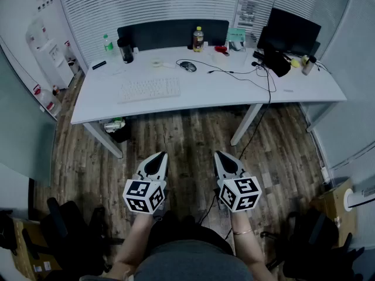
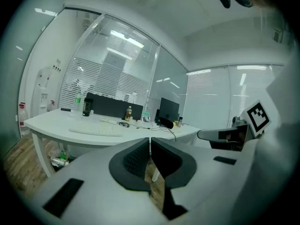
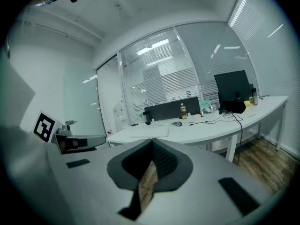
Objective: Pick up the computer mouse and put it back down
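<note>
A dark computer mouse (image 1: 188, 66) lies on the white desk (image 1: 211, 89), right of the white keyboard (image 1: 150, 89), with its cable trailing right. It shows small in the left gripper view (image 2: 123, 124) and the right gripper view (image 3: 176, 123). Both grippers hang side by side over the wooden floor, well short of the desk. My left gripper (image 1: 162, 156) is shut with nothing between its jaws (image 2: 150, 139). My right gripper (image 1: 218, 155) is shut and empty too (image 3: 152, 141).
On the desk stand a black monitor (image 1: 290, 29), a yellow-capped bottle (image 1: 198, 39), a green bottle (image 1: 108, 43), a black cup (image 1: 124, 50) and a tape roll (image 1: 156, 64). A water dispenser (image 1: 48, 57) is at the left. Black chairs (image 1: 70, 227) flank me.
</note>
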The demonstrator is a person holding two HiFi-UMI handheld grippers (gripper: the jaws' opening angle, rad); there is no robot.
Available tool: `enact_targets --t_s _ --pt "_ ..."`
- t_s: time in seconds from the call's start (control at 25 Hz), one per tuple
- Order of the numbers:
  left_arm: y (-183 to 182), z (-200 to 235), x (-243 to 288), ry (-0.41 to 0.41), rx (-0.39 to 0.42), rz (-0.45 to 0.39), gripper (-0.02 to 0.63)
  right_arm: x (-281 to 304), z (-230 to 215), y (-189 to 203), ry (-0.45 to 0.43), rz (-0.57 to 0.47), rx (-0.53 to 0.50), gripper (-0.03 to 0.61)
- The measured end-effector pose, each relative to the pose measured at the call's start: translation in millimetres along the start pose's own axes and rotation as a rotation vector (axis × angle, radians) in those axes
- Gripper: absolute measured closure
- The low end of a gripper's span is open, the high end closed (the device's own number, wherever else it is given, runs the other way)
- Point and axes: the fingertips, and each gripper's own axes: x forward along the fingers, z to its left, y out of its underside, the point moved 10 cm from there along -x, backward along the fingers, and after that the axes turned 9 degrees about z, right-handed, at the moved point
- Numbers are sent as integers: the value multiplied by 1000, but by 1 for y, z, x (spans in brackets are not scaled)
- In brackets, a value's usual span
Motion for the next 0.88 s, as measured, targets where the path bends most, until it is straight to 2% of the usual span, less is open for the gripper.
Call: enact_targets --t_s 0.24,0.88 --pt "-1 -5 1 -3 31 21 584 -3 -1 6 10 -1 5 577" --pt "-2 0 -1 -25 32 22 584 5 7 7 -35 -2 -33 572"
